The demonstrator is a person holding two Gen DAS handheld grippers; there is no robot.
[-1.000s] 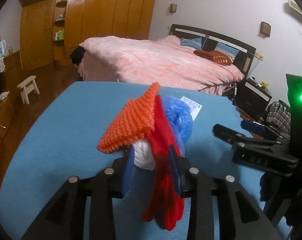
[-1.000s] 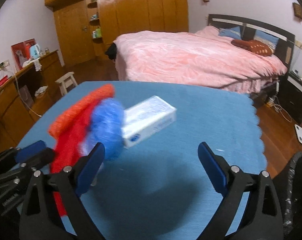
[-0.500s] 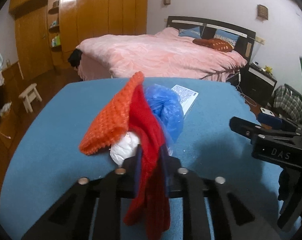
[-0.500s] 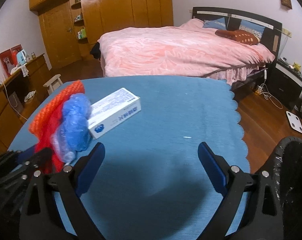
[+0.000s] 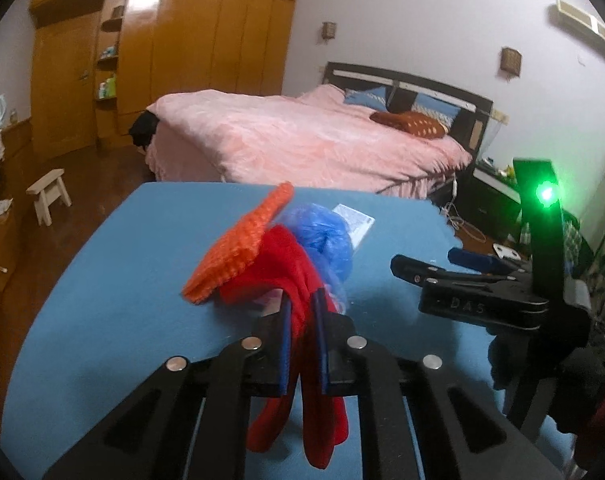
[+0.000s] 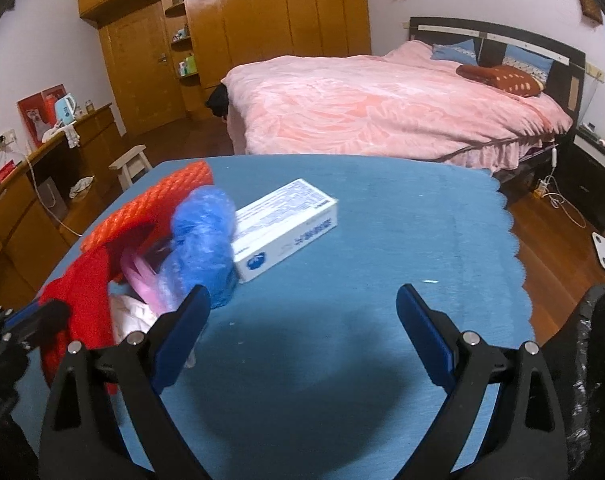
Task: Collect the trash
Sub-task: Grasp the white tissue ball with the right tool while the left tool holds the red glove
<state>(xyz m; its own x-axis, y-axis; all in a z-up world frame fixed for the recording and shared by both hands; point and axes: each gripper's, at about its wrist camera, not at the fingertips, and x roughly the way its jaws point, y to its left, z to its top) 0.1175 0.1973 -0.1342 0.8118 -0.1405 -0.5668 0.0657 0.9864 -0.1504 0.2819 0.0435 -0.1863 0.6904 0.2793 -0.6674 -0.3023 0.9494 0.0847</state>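
My left gripper [image 5: 301,300] is shut on a red cloth [image 5: 290,264] that hangs down between its fingers. An orange foam net [image 5: 242,248] and a crumpled blue plastic bag [image 5: 322,236] lie against the cloth on the blue table [image 5: 114,304]. A white box [image 6: 286,224] lies flat behind the bag. In the right wrist view the red cloth [image 6: 82,280], orange net [image 6: 154,196], blue bag [image 6: 202,248] and some pink and white scraps [image 6: 136,292] sit at the left. My right gripper [image 6: 302,304] is open and empty over bare table, right of the pile.
A black-lined trash bin [image 6: 598,364] stands off the table's right edge. A pink bed [image 6: 382,104] lies beyond the table, with wooden wardrobes [image 6: 242,32] behind. A small stool [image 6: 132,164] and a desk [image 6: 42,168] stand at the left.
My left gripper has closed tighter on the red cloth, and the white wad between its fingers is gone from its view. The right gripper has shifted slightly and stays open.
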